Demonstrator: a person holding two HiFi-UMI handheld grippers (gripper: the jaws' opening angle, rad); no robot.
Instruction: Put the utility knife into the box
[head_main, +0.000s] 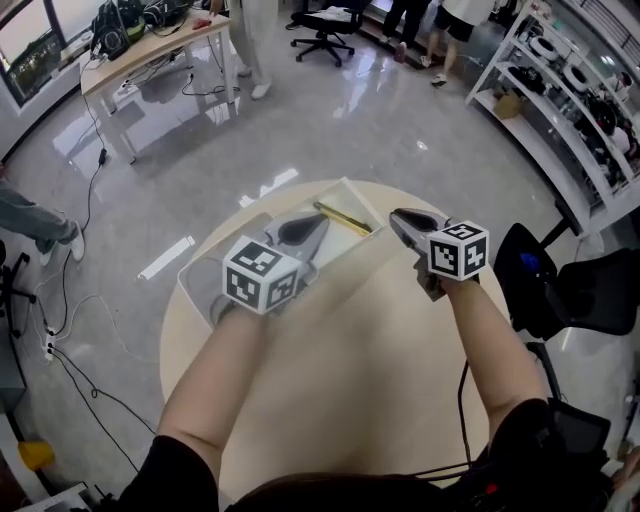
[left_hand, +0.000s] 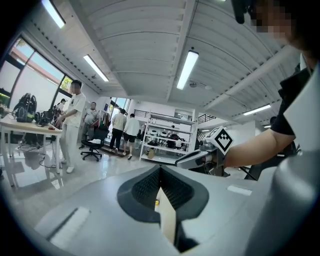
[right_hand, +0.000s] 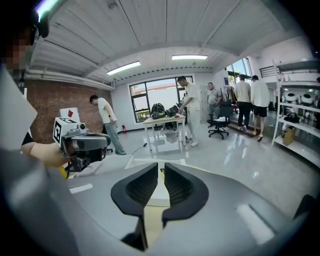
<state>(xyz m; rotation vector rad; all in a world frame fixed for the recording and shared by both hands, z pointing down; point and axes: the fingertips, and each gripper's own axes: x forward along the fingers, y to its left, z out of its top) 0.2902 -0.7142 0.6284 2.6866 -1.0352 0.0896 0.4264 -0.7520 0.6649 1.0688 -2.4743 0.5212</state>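
A yellow utility knife (head_main: 343, 218) lies inside a shallow pale box (head_main: 350, 188) at the far side of the round beige table (head_main: 350, 400). My left gripper (head_main: 300, 232) hovers over the box, just left of the knife. Its jaw tips meet in the left gripper view (left_hand: 160, 172), with nothing held. My right gripper (head_main: 408, 220) is just right of the box. A narrow gap shows between its jaws (right_hand: 160, 172), and they hold nothing. Through that gap I see the box and a bit of yellow. Each gripper view shows the other gripper off to the side.
A black office chair (head_main: 565, 290) stands close to the table's right side. White shelves (head_main: 570, 90) line the right wall. A desk with gear (head_main: 150, 45) is at the back left, with cables on the floor. Several people stand far back.
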